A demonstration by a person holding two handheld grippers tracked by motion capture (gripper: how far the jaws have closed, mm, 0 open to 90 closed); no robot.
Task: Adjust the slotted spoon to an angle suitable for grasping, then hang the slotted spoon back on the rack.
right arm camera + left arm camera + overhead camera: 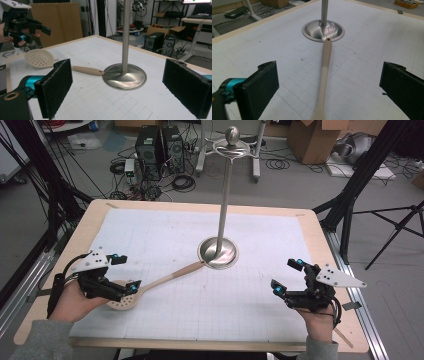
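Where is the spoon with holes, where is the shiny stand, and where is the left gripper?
spoon (39,58), right gripper view, on its round bowl with holes.
stand (218,253), high view, on its round metal base.
left gripper (126,272), high view, midway between its two open jaw tips.

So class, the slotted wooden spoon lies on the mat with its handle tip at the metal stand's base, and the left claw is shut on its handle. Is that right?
Not quite. The left claw is open, its jaws wide apart either side of the slotted wooden spoon, as the left gripper view shows. The handle tip does lie at the metal stand's base.
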